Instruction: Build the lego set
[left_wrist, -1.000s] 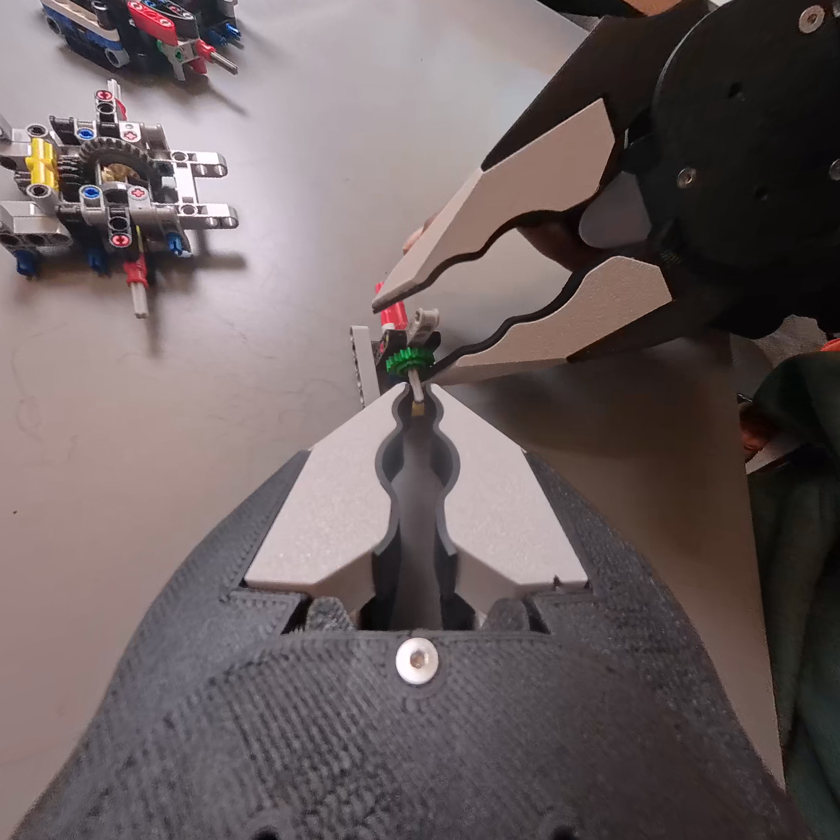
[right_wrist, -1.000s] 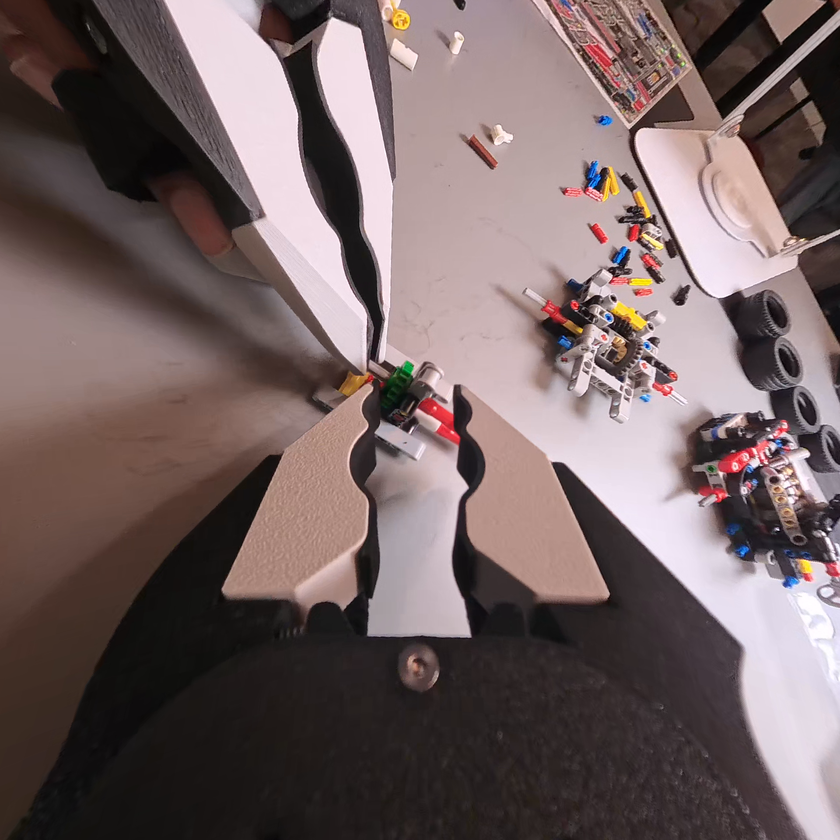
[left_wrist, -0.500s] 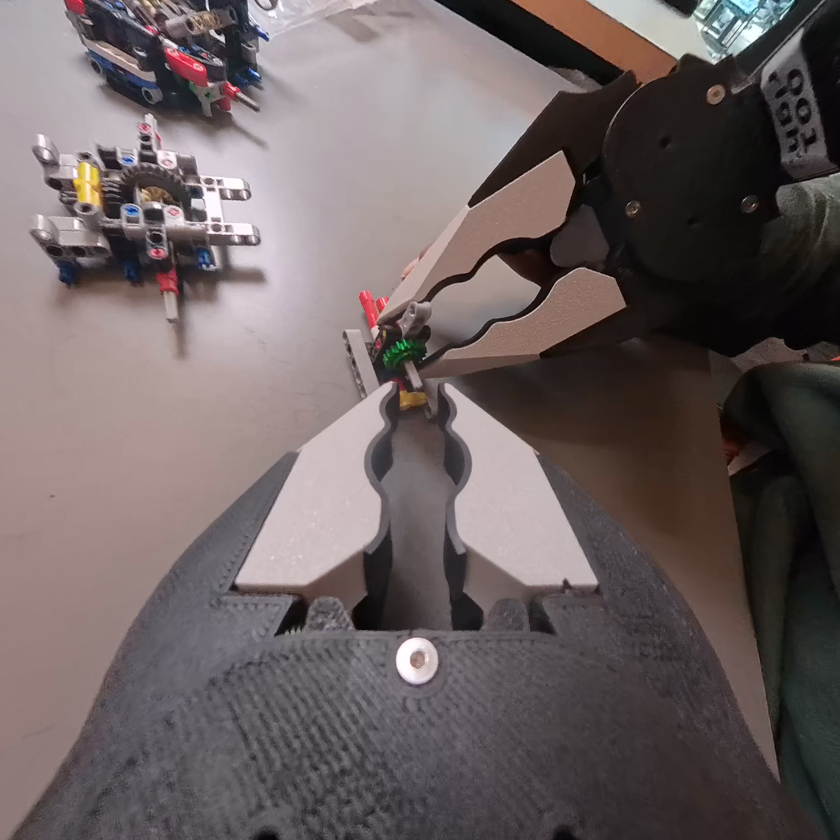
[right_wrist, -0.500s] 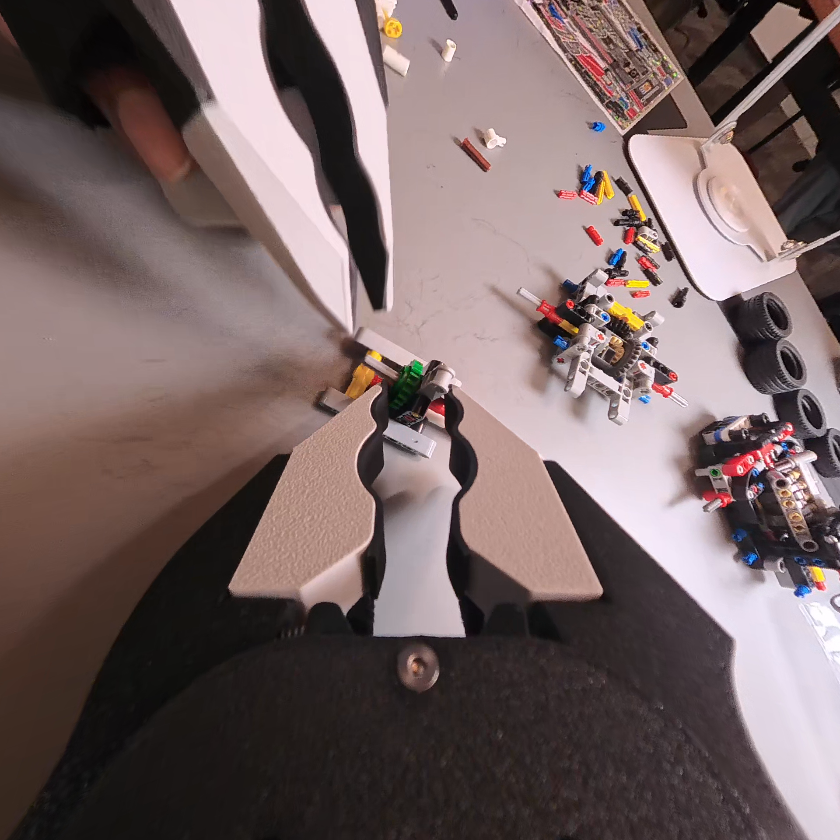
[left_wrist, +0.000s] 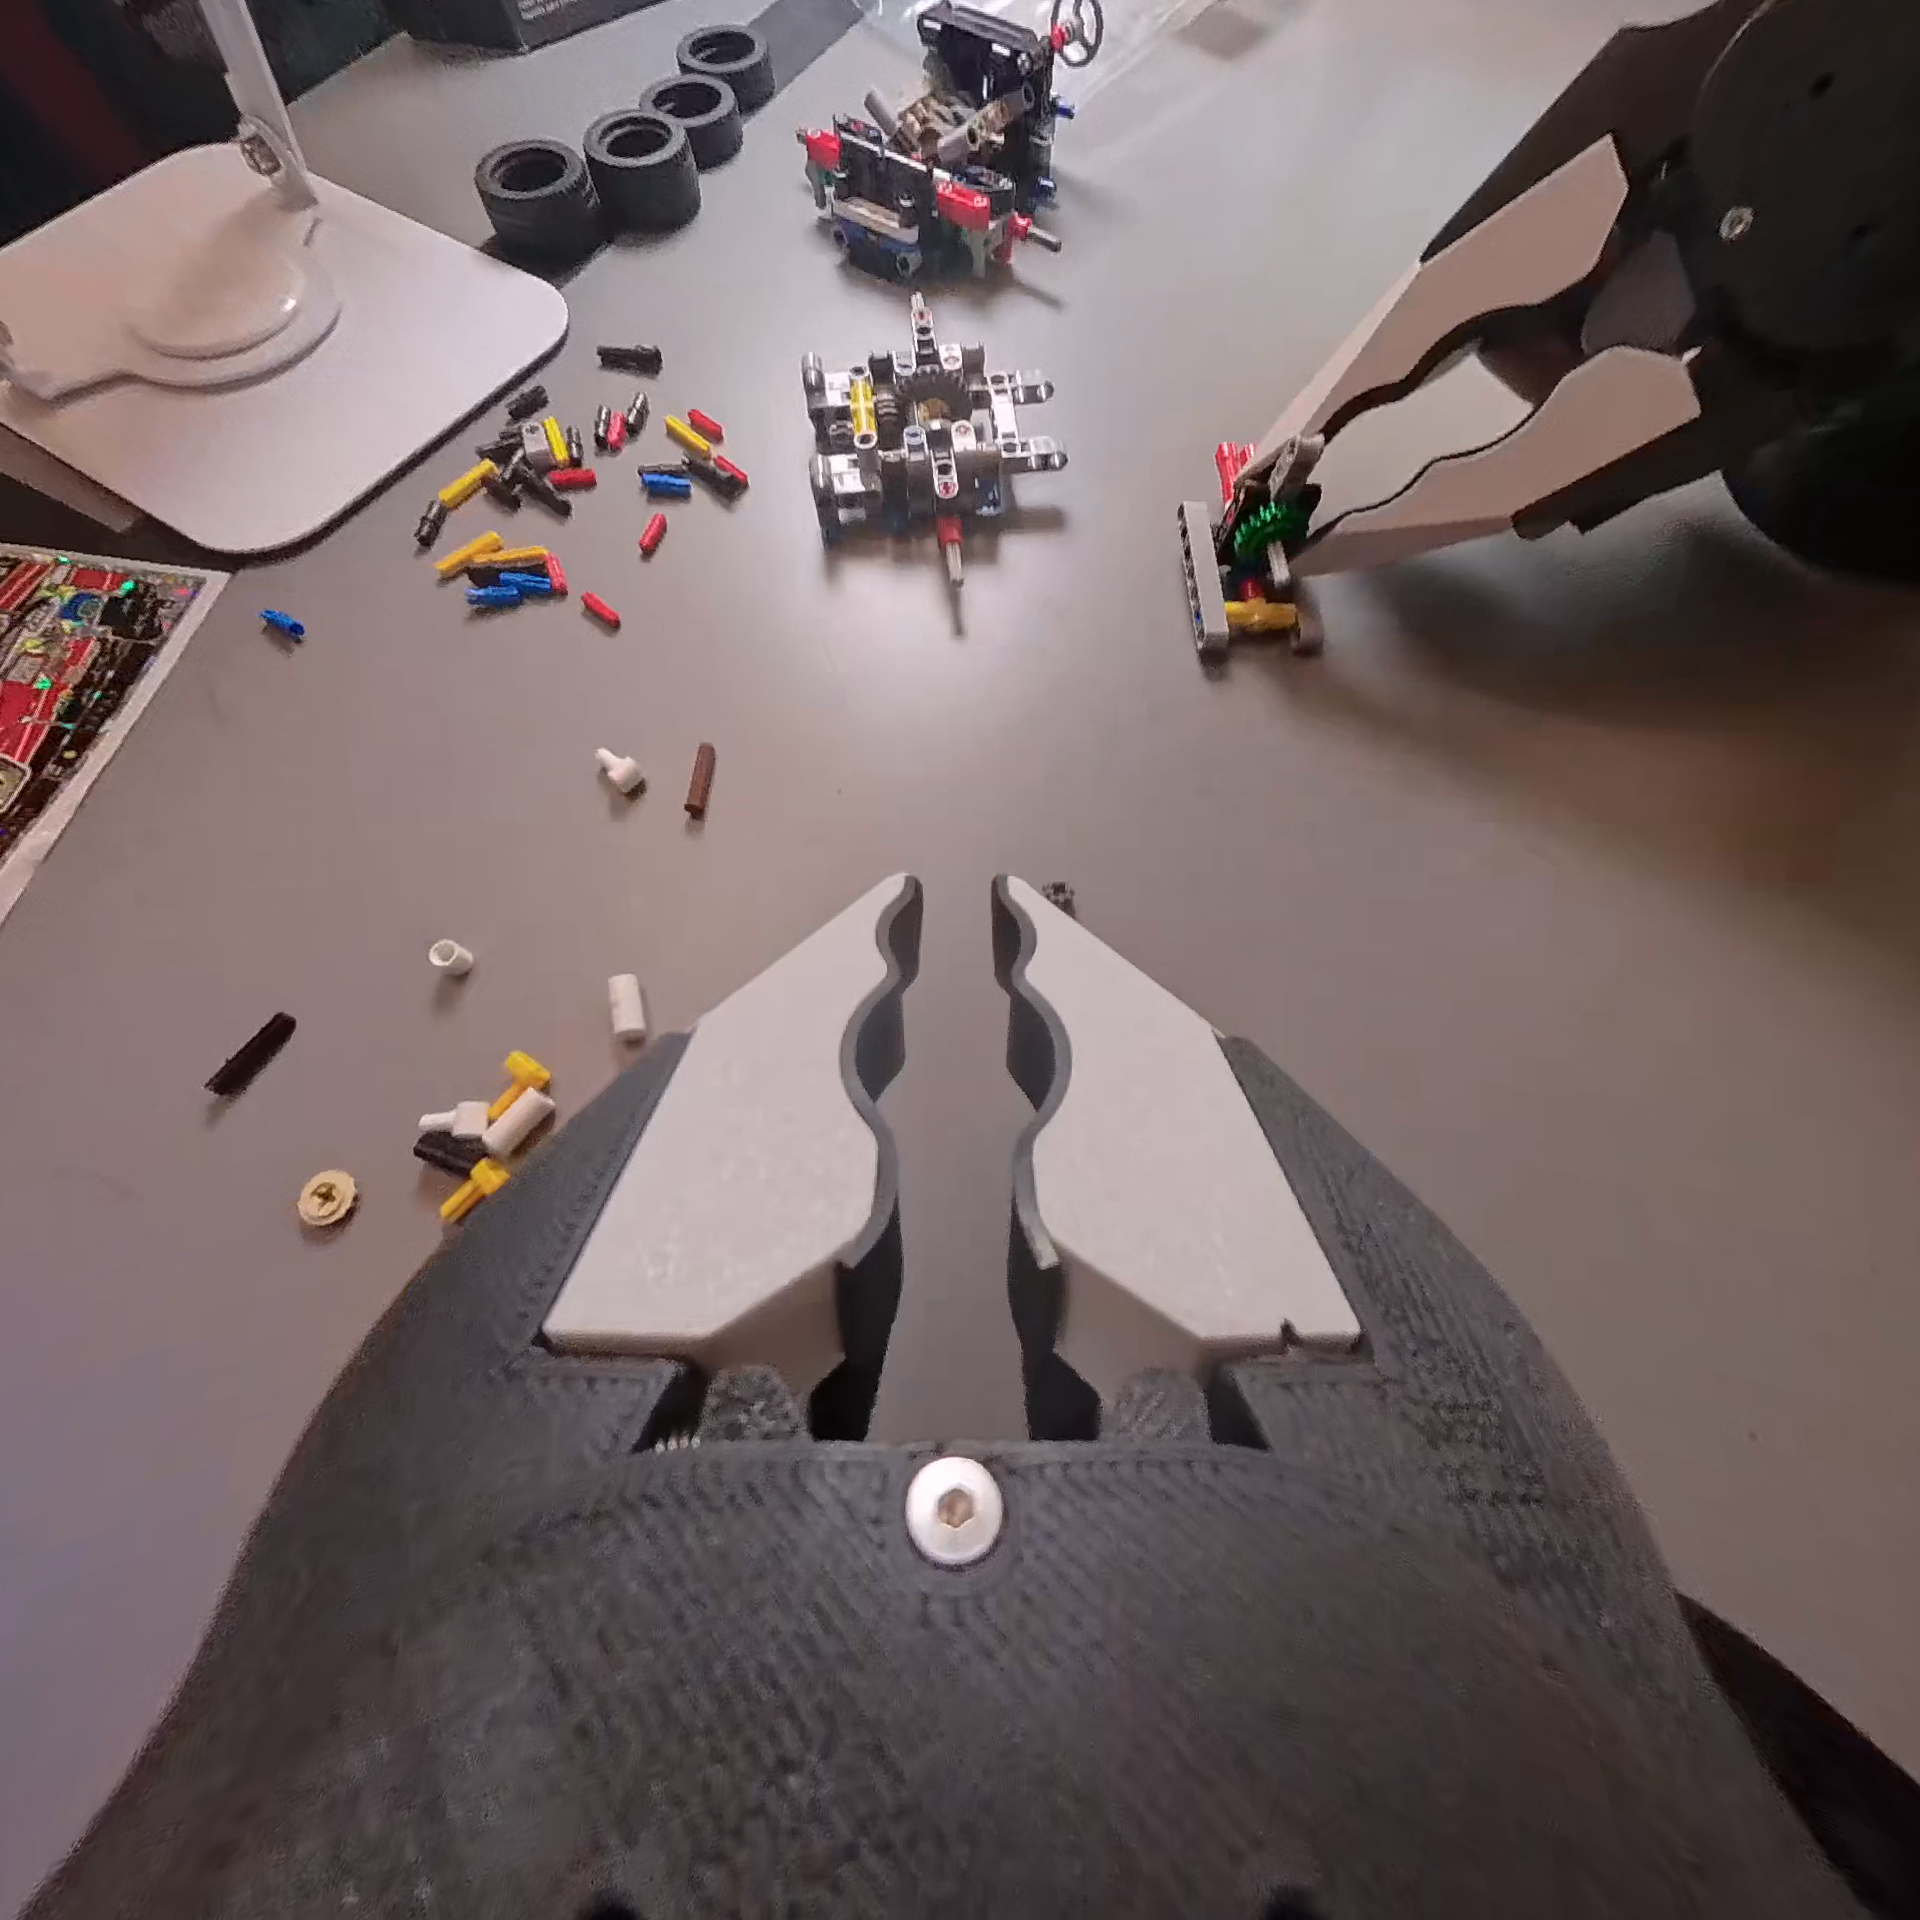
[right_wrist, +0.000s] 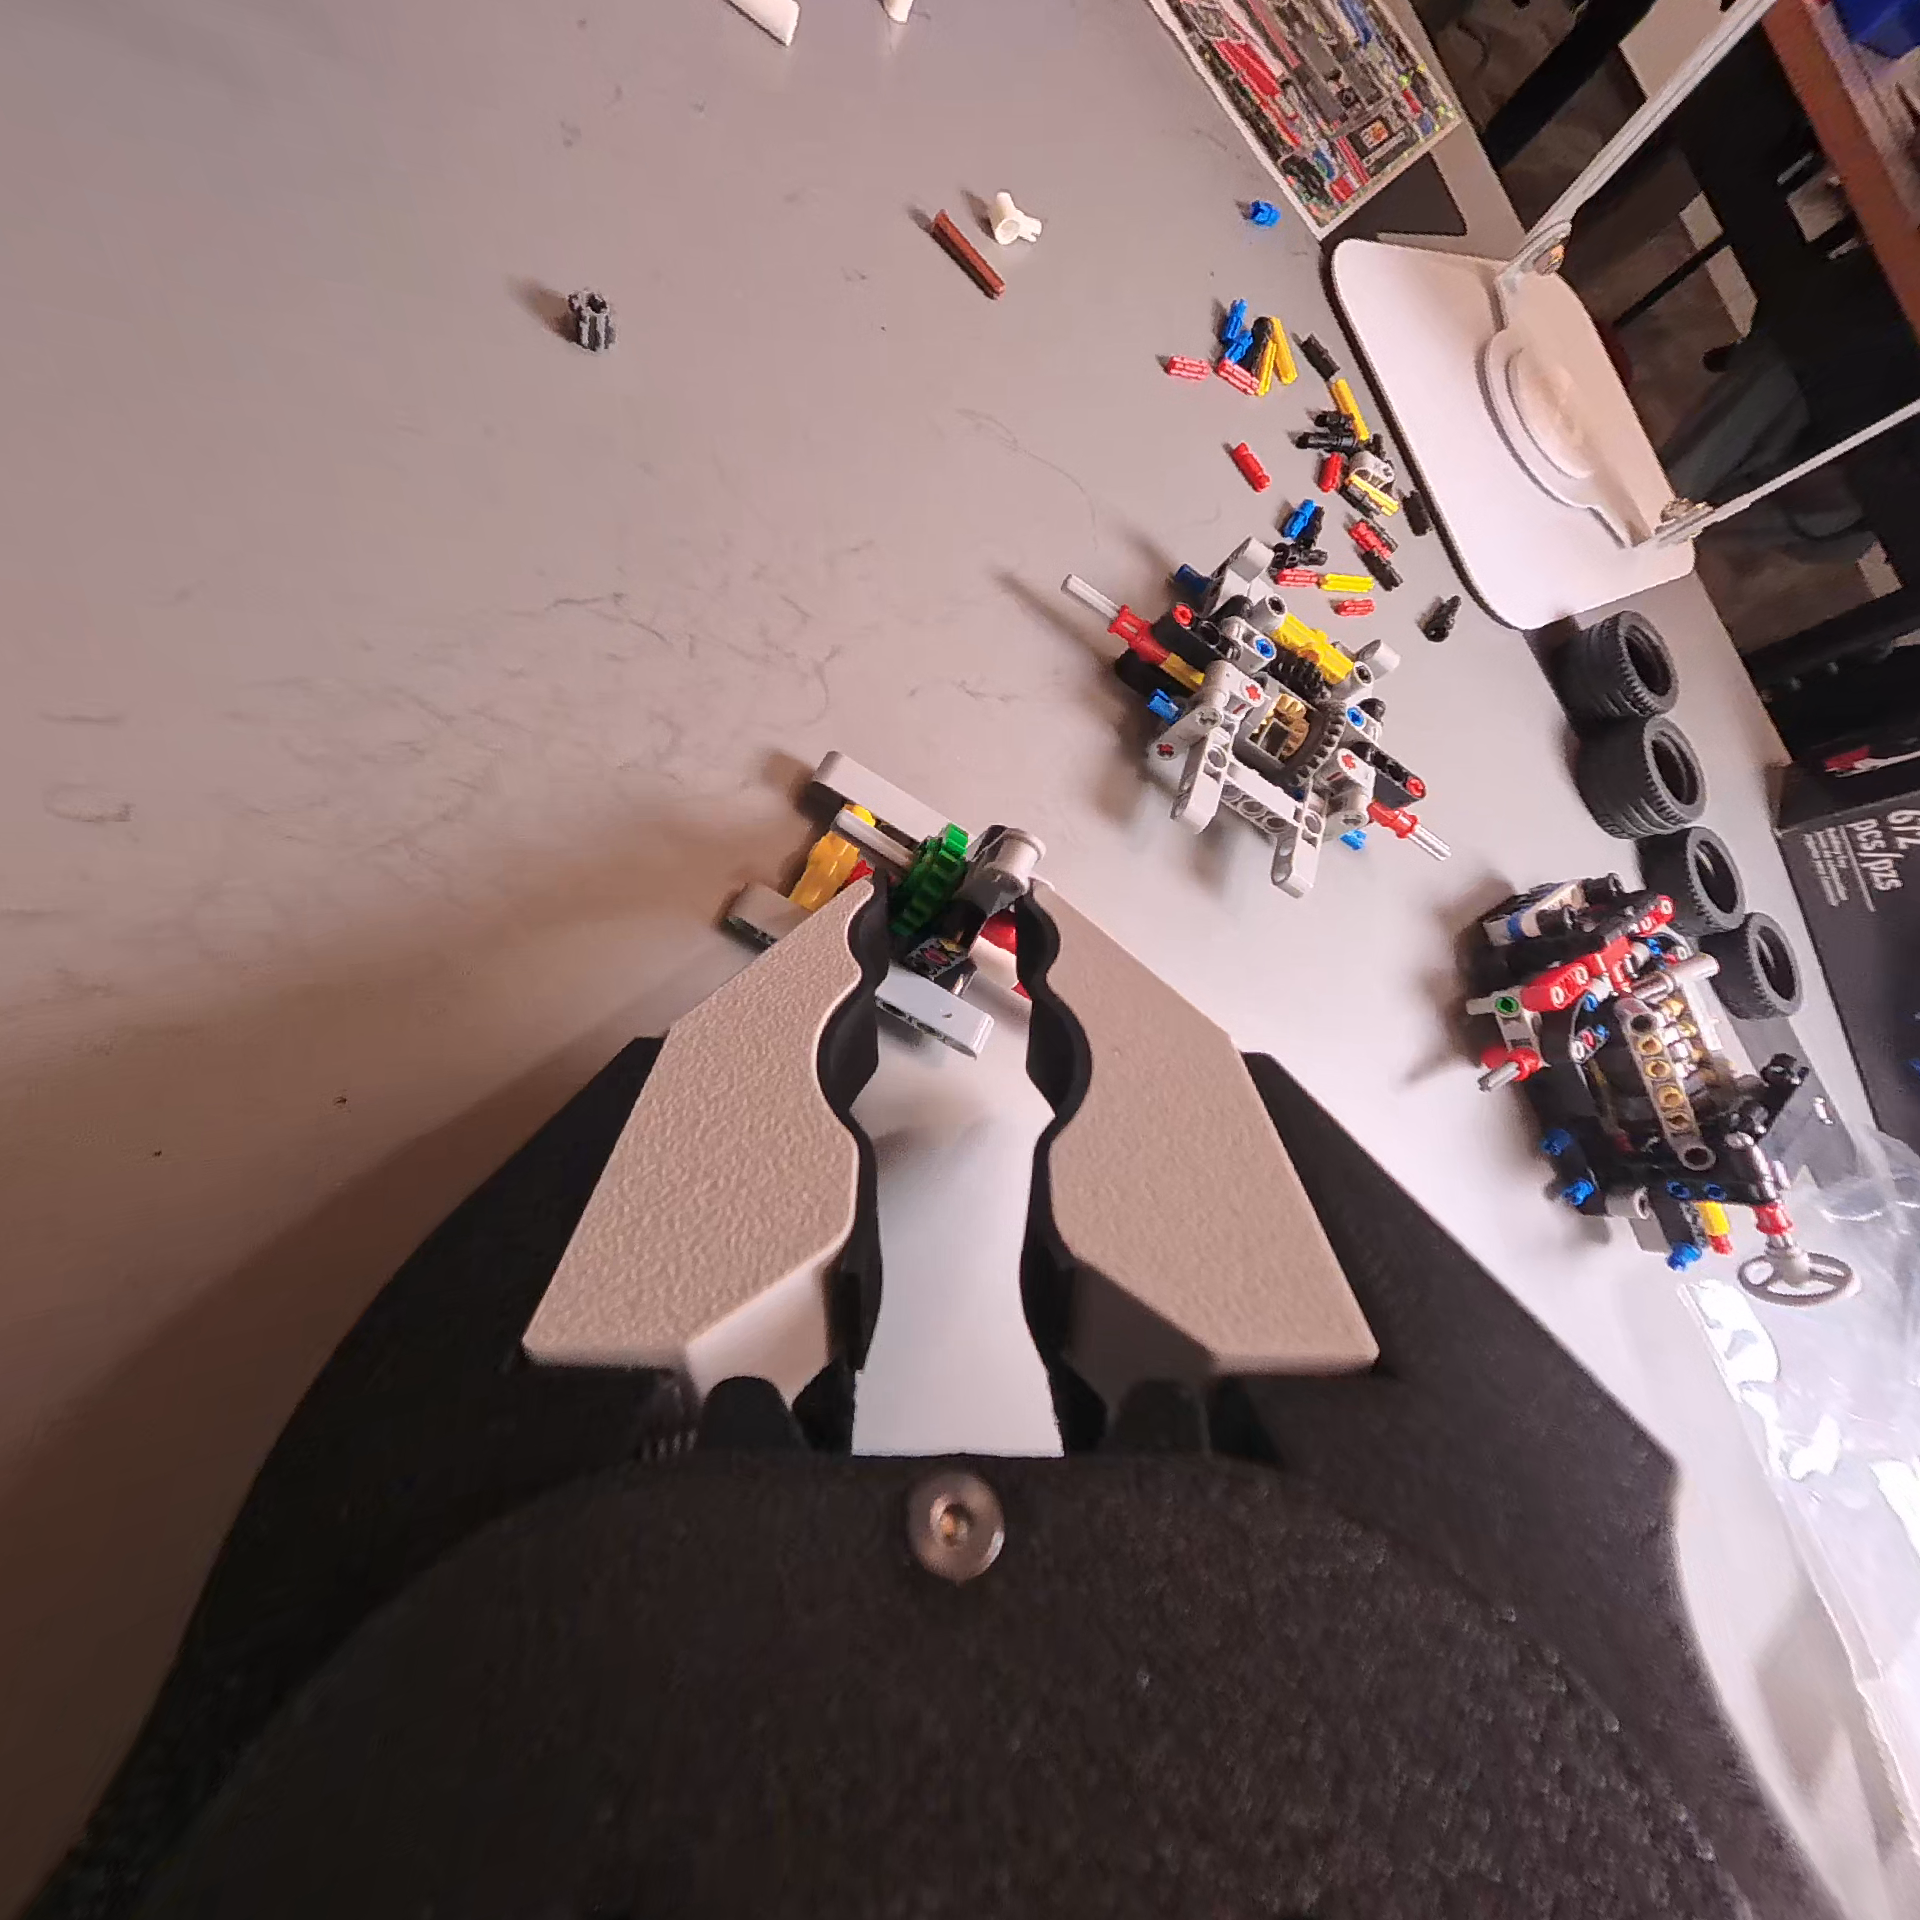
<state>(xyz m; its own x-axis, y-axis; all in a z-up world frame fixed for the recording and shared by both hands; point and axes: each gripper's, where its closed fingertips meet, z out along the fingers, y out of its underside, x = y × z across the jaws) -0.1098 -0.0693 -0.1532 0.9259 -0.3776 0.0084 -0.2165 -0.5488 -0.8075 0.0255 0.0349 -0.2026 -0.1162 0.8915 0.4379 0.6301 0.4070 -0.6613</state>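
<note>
**Currently logged: small gear assembly, mid-frame**

Item: small brick assembly (right_wrist: 914, 914), grey beams, green gear, yellow and red pieces, on the table (right_wrist: 416, 520) at centre of my right view. My right gripper (right_wrist: 940, 920) slants down, fingers clamped on its gear section. My left gripper (left_wrist: 956, 894) hovers level, lower centre, fingers apart, bare, beside a small dark gear (left_wrist: 1058, 891).

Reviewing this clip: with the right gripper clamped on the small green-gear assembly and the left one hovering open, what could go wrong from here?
1. The right gripper grips the small assembly only at its fingertips, around the green gear; it might twist or slip.
2. The left gripper hangs open beside a tiny dark piece and could nudge it.
</note>
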